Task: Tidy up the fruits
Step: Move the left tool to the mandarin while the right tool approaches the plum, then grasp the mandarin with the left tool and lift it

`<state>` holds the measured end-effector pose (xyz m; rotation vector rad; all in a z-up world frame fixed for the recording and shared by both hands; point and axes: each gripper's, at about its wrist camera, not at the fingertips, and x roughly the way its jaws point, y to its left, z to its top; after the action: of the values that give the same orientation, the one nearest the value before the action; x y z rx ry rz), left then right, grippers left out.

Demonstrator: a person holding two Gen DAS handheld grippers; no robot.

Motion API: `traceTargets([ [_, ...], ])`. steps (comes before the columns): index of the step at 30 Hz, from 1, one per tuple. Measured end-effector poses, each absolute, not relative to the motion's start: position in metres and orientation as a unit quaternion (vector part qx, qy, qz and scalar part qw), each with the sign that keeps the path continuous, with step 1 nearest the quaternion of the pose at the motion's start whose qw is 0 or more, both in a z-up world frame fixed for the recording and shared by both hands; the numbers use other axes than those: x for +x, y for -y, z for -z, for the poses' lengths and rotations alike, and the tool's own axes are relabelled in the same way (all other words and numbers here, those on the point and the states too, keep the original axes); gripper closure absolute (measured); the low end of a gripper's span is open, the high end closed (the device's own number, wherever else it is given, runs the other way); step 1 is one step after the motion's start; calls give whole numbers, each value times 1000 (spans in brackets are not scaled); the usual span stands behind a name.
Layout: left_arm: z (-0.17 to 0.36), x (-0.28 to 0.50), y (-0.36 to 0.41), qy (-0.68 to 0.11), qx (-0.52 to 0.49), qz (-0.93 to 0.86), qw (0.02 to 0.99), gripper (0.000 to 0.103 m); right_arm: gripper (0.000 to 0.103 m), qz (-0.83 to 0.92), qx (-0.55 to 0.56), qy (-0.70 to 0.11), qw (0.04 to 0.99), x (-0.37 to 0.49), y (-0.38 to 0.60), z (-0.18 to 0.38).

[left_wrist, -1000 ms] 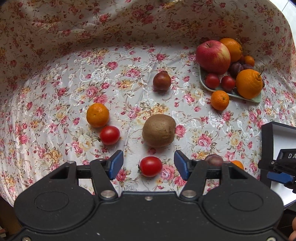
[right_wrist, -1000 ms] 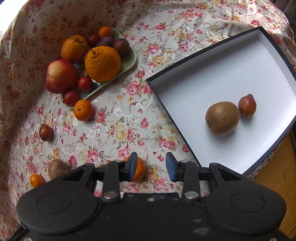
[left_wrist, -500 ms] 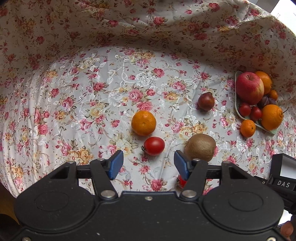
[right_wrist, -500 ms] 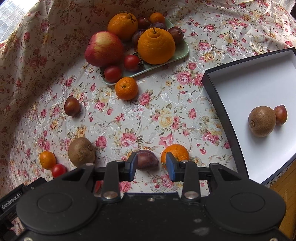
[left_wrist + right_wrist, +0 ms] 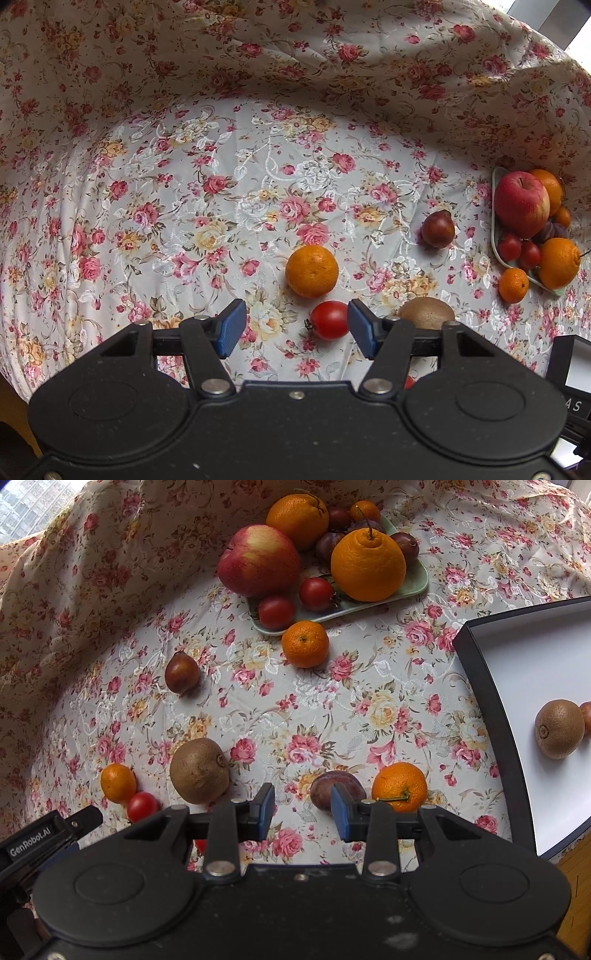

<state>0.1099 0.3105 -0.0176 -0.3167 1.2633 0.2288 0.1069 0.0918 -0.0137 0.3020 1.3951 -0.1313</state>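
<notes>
The left gripper [image 5: 293,328] hung released, a tomato [image 5: 328,319] low in frame between its jaws. The right gripper [image 5: 303,812] stood released beside a plum [image 5: 337,789].

Cherry tomato [image 5: 328,319]: red, glossy, on cloth between left gripper [image 5: 295,328] pads, nearer right pad, no contact visible.
Mandarin [image 5: 312,271]: just beyond tomato.
Kiwi [image 5: 426,314]: brown, partly hidden behind right finger.
Dark plum [image 5: 438,229]: farther off, right.
Plum [image 5: 334,788] and stemmed mandarin [image 5: 399,787]: on cloth beyond right gripper [image 5: 303,812], plum partly hidden by right pad.
Green plate [image 5: 417,579]: far ahead, heaped with apple [image 5: 258,559], oranges, tomatoes, plums.
Box [image 5: 517,672]: right, holding kiwi [image 5: 559,728].
</notes>
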Motion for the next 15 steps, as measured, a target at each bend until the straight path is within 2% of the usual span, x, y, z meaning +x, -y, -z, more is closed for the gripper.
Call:
traceTargets([
  [6, 24, 130, -306, -586, -138, -105, 791, 39, 66, 61, 145, -635, 756, 107, -86, 9],
  [12, 43, 145, -296, -595, -77, -108, 792, 39, 66, 58, 166, -633, 754, 105, -77, 4],
  [15, 54, 148, -296, -608, -87, -101, 782, 39, 66, 57, 175, -632, 753, 103, -71, 1],
])
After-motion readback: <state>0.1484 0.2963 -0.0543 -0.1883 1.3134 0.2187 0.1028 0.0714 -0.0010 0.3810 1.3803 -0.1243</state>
